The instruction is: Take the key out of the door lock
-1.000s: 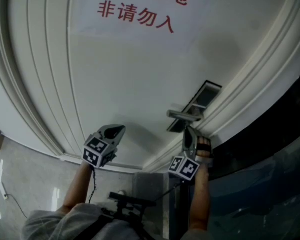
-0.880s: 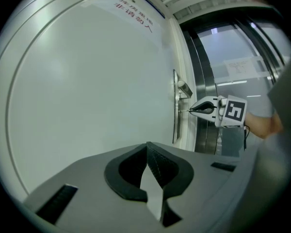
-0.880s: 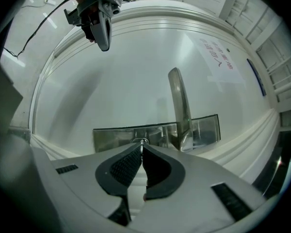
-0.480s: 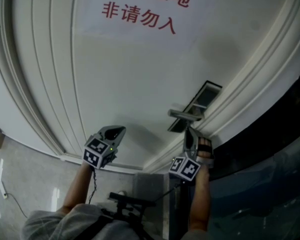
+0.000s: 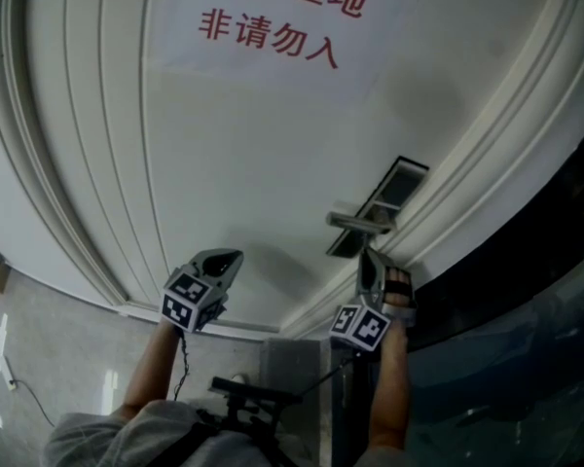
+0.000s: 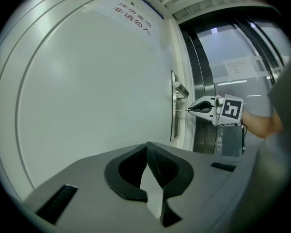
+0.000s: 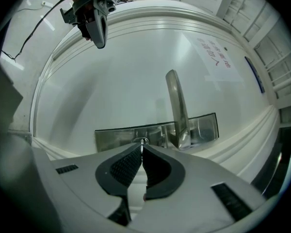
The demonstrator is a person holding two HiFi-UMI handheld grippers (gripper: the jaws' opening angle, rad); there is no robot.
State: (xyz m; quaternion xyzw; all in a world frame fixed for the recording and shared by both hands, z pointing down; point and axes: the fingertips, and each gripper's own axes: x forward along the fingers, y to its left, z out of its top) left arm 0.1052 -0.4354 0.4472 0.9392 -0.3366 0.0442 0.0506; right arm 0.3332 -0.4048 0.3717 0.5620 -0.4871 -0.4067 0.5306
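Head view: white door point(image 5: 273, 163), red-lettered sign point(image 5: 273, 17) up top, metal lock plate point(image 5: 380, 207) with handle point(image 5: 360, 224) near the right edge. Left gripper point(image 5: 236, 255) well apart from the lock; right gripper point(image 5: 367, 255) nosed up to the plate.

Left gripper view: own jaws closed tip to tip, nothing between. Thin key point(image 6: 183, 111) bridging the right gripper's tip and the plate.

Right gripper view: jaws pinched narrow on the key blade, blade seated in the keyhole point(image 7: 142, 141) beside the handle's base.

Commercial building corridor: white door point(image 5: 273, 183), red notice point(image 5: 273, 37) (storeroom, no entry), steel frame point(image 6: 202, 81).
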